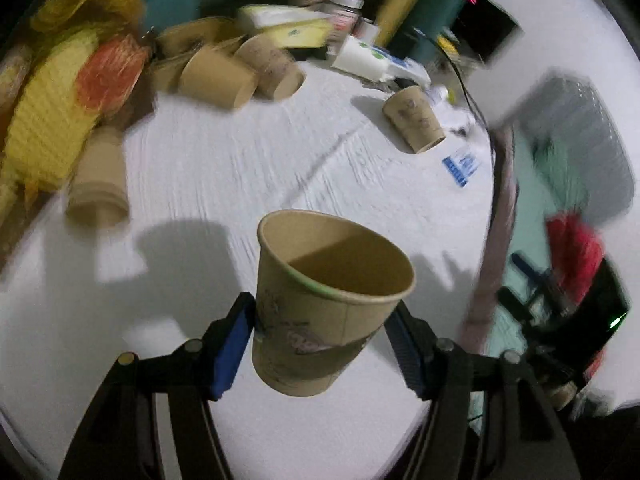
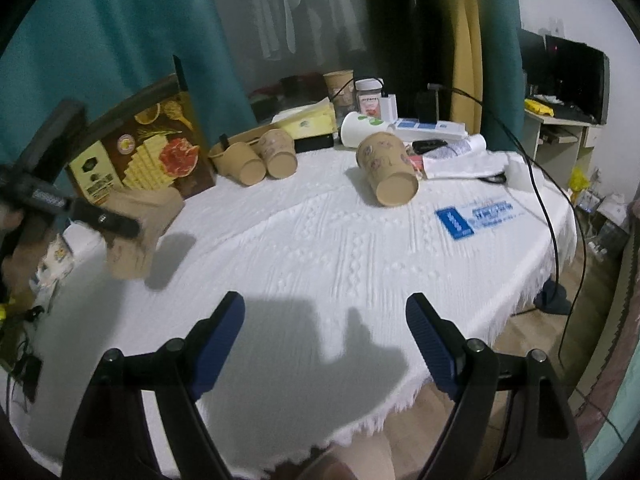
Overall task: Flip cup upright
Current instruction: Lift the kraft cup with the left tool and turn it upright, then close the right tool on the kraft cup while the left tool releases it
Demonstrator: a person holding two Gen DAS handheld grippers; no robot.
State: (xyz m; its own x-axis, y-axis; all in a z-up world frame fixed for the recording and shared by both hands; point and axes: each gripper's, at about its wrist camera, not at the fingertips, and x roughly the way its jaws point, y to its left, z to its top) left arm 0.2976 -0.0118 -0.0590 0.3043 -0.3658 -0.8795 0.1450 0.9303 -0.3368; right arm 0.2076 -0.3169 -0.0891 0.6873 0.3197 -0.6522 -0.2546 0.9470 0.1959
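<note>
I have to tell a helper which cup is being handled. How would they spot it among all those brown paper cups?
Start at the white tablecloth. Above its near side the left gripper is closed on one brown paper cup. Alone among them, it hangs in the air, mouth up; the rest lie on the cloth.

Left wrist view: mounted behind the left gripper (image 1: 320, 328), looking steeply down along its fingers at the white tablecloth (image 1: 240, 168), tilted and blurred, very close to the brown paper cup (image 1: 324, 304) filling the lower middle

Right wrist view: mounted behind the right gripper (image 2: 324, 336), looking forward and moderately downward from the table's near edge, farther back, taking in the whole tablecloth (image 2: 320, 248) and curtains (image 2: 100, 32) behind

Shared by both: the cloth, the lying cup (image 1: 414, 118) (image 2: 386, 170), the blue card (image 1: 462, 166) (image 2: 476, 216), the cup cluster (image 1: 240, 72) (image 2: 256, 156) beside the yellow box (image 1: 52, 120) (image 2: 148, 152)
</note>
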